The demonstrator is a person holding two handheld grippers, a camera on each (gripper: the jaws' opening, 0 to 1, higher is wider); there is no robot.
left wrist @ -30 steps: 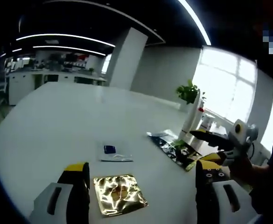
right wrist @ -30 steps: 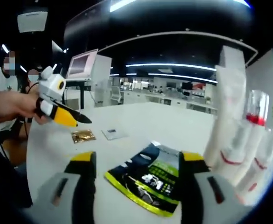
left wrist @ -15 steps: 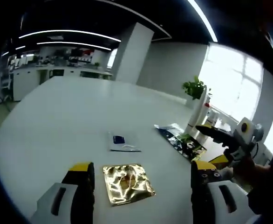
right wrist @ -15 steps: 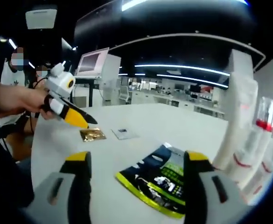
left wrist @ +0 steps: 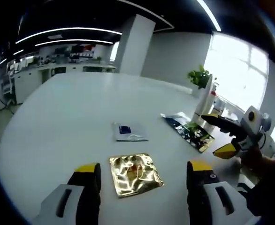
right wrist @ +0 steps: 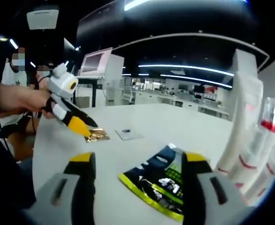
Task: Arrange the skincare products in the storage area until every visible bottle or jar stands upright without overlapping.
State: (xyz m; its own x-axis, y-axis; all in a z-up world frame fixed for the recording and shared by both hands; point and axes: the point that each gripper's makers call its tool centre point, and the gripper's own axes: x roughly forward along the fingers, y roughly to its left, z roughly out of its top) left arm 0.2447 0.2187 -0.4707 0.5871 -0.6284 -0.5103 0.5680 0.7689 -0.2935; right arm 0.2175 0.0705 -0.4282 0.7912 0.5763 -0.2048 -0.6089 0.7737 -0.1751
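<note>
Left claw (left wrist: 140, 180) has eased nearer crinkled gold foil sachet (left wrist: 134, 174), jaws spread, nothing held. Right claw (right wrist: 137, 176) spread over black-green glossy pouch (right wrist: 161, 185) on white counter (left wrist: 67, 117). White tubes with red bands (right wrist: 250, 154) upright near counter edge. Risk: flat sachet slips under closing jaws.

I see white table (left wrist: 72, 117) under both grippers | potted plant (left wrist: 199, 76) far ahead-right of left gripper | monitor (right wrist: 94, 62) on a stand far ahead-left of right gripper | white pillar (left wrist: 133, 44) far ahead of left gripper | bright window (left wrist: 238, 70) to its right
</note>
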